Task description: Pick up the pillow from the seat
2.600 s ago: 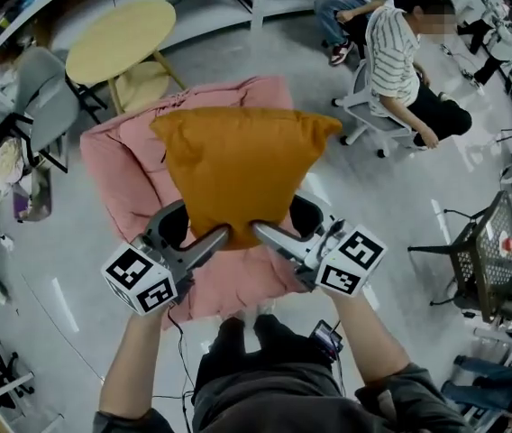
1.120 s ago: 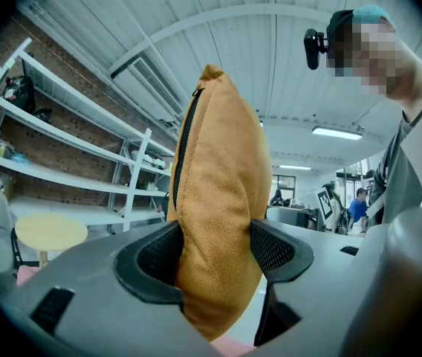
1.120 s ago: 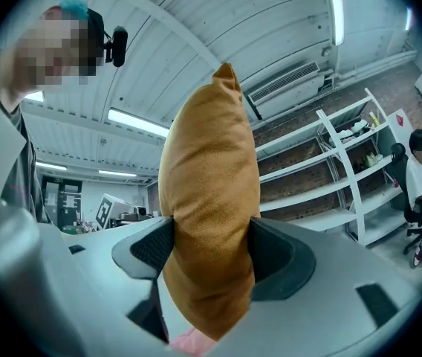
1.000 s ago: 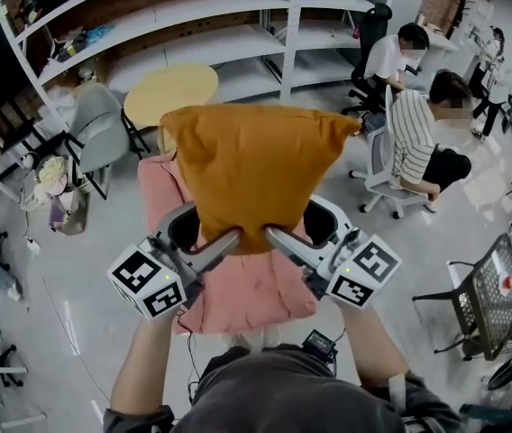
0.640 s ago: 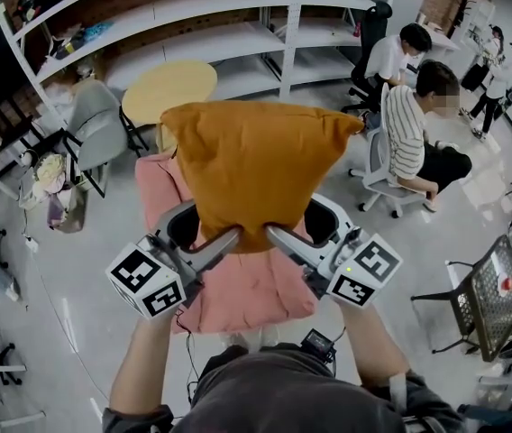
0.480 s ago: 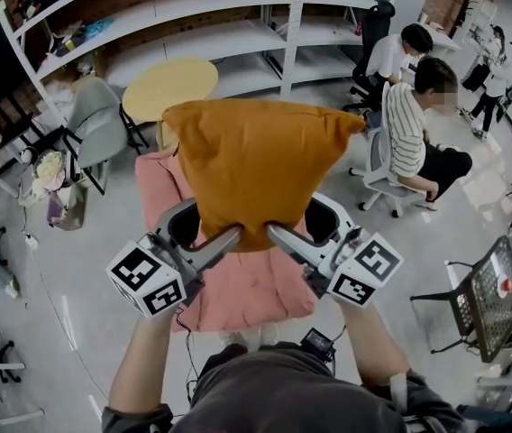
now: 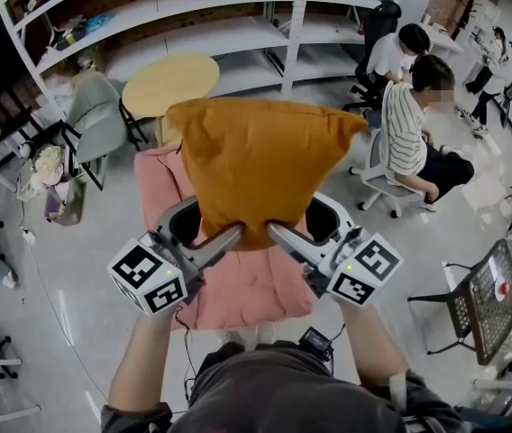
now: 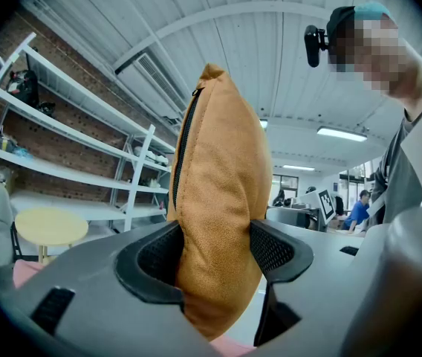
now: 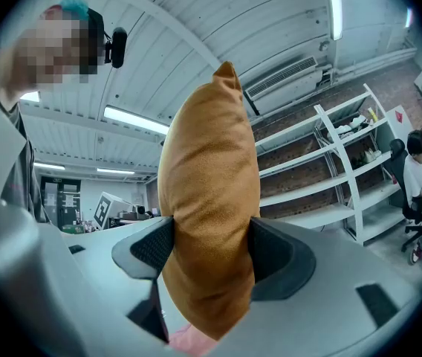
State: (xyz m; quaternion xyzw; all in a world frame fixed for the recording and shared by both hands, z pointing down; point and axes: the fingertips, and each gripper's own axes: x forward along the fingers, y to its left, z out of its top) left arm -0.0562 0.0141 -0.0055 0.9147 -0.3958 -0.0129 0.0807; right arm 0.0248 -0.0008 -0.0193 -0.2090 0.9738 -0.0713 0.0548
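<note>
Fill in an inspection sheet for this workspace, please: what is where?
Surface: pink cushioned seat on a grey floor.
Job's things: orange fabric pillow, held upright above the seat.
Clutter: grey chair, oddments beside it.
Grippers: left gripper and right gripper, each clamped on the pillow's lower edge.
Cables: thin black cable below the left gripper.
Surroundings: white shelving, round yellow table, seated people.

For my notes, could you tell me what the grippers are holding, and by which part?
The orange pillow: the left gripper and right gripper each clamp it near its bottom edge.
</note>
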